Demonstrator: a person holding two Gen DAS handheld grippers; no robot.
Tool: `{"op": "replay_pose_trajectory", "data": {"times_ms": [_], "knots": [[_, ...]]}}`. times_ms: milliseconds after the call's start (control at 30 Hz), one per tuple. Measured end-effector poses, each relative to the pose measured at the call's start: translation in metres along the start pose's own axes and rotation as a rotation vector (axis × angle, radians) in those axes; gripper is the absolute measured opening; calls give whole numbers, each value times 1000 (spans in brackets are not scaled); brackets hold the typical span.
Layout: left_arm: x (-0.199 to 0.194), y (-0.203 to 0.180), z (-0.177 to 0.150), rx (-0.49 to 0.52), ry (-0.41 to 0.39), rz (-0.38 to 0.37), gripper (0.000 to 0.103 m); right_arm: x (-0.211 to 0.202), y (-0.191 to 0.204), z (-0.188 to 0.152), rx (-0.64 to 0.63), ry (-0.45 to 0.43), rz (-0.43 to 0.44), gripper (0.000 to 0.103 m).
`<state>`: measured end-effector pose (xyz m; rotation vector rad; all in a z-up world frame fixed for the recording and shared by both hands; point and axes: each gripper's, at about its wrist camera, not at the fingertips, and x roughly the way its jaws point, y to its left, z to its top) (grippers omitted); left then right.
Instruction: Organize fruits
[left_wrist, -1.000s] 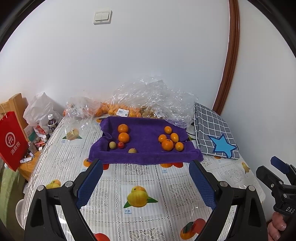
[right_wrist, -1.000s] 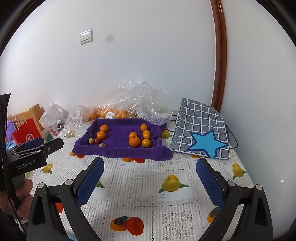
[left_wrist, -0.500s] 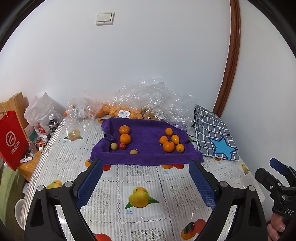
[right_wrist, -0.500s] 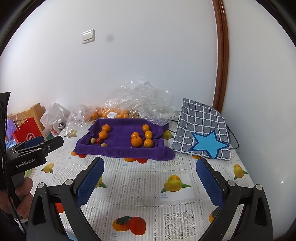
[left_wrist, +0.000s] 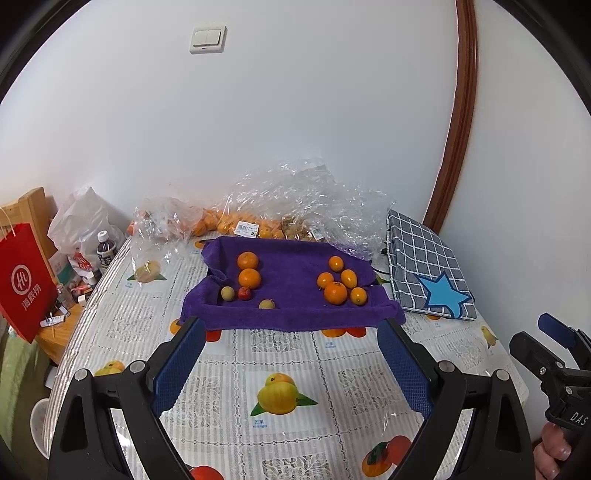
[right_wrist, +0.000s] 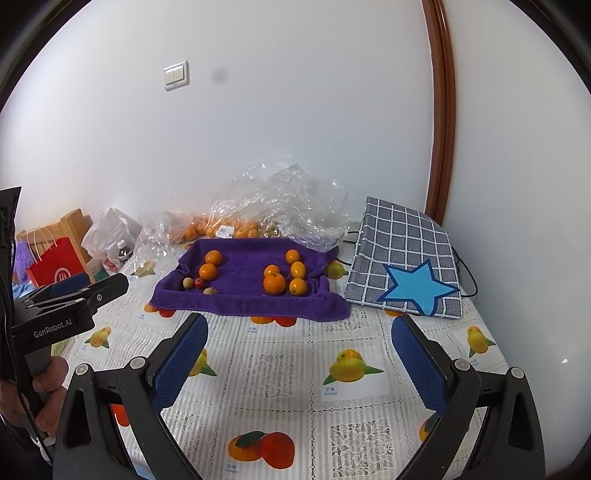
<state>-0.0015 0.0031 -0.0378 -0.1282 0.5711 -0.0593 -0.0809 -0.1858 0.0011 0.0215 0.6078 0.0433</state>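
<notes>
Both wrist views face the distant purple towel (left_wrist: 291, 291) side by side.

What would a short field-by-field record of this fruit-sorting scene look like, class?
surface: table with fruit-print cover
sorting area: purple towel
left group: two oranges, plus three small fruits
right group: five orange fruits
behind towel: clear plastic bags holding more fruit
right of towel: checked cushion with blue star
left gripper: open, empty
right gripper: open, empty
</notes>
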Motion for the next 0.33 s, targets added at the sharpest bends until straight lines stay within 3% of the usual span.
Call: {"op": "replay_pose_trajectory", "data": {"times_ms": [333], "knots": [[-2, 2, 1, -1, -2, -2, 94, 0, 1, 0, 0, -1, 2, 99]]}}
